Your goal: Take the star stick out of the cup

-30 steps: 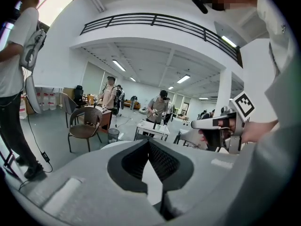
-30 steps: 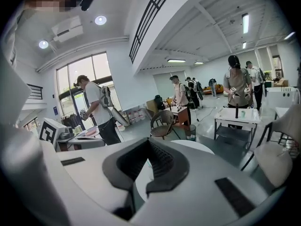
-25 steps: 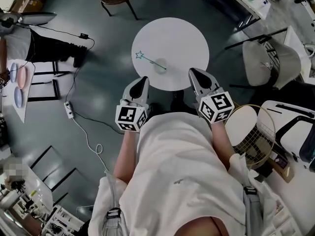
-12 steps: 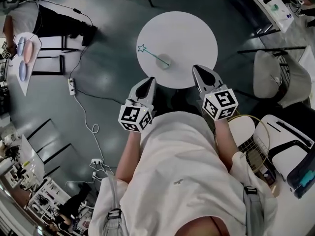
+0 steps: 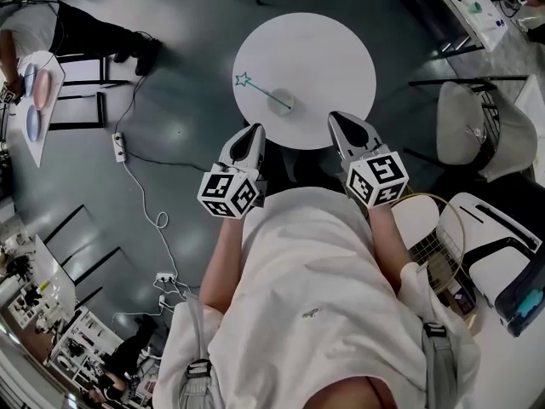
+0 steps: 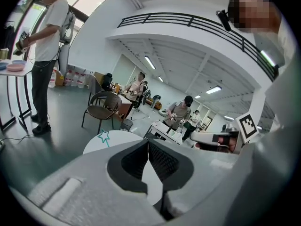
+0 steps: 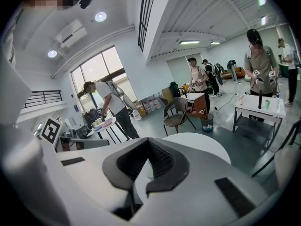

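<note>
A round white table (image 5: 324,49) stands in front of me. On it a small pale cup (image 5: 282,103) holds the star stick (image 5: 261,91), which leans to the left with its teal star (image 5: 242,80) out over the tabletop. In the left gripper view the star (image 6: 103,136) peeks over the jaws. My left gripper (image 5: 254,132) hangs shut and empty at the table's near edge, below the cup. My right gripper (image 5: 337,121) is also shut and empty at the near edge, to the cup's right. Both gripper views show the jaws meeting, left gripper (image 6: 148,143) and right gripper (image 7: 148,142).
A white chair (image 5: 471,123) and a racket (image 5: 443,228) are at the right. On the floor at left lie a power strip (image 5: 118,147) and its cable (image 5: 152,216). A person (image 5: 51,24) stands by a side table with plates (image 5: 36,100). A brown chair (image 7: 176,112) stands beyond the table.
The head view has shifted, so the table sits higher in frame. Both grippers stay shut at the table's near edge; the left one's marker cube has turned a little.
</note>
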`<state>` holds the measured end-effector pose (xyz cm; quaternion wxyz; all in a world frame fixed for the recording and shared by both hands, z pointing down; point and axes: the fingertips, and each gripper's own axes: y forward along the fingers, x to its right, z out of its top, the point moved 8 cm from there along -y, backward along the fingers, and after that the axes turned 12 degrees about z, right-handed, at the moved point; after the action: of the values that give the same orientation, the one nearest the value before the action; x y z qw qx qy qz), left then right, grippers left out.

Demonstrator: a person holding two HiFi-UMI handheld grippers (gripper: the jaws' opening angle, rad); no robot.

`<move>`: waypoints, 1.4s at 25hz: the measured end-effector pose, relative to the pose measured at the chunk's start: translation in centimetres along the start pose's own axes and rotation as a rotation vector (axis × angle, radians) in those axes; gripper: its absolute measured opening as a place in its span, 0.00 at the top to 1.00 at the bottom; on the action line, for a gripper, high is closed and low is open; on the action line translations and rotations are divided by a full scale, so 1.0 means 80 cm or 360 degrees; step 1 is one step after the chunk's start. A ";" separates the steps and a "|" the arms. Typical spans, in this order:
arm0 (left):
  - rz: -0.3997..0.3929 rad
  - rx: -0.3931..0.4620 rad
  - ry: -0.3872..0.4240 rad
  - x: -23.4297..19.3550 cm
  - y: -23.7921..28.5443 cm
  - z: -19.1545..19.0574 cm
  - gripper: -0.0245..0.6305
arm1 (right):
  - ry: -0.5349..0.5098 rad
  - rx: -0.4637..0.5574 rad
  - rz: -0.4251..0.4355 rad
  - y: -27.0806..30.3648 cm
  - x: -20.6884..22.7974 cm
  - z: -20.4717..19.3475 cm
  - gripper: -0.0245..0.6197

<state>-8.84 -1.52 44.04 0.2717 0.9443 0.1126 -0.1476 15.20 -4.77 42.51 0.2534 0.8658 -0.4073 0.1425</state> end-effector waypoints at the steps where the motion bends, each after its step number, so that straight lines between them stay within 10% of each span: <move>1: -0.0004 0.0002 -0.0006 -0.003 0.002 0.002 0.95 | -0.0002 0.0004 -0.0008 0.001 -0.002 0.003 0.95; 14: -0.0075 -0.0098 -0.0327 -0.053 0.058 -0.007 0.95 | -0.0024 -0.0089 -0.0086 0.033 -0.017 0.017 0.95; 35: -0.0001 -0.0205 -0.0478 -0.084 0.114 -0.037 0.90 | 0.0006 -0.0192 -0.0122 0.043 -0.004 0.007 0.95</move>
<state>-11.82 -8.30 53.11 0.3453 0.8923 0.0803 -0.2796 12.35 -6.75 42.98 0.3111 0.8636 -0.3813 0.1093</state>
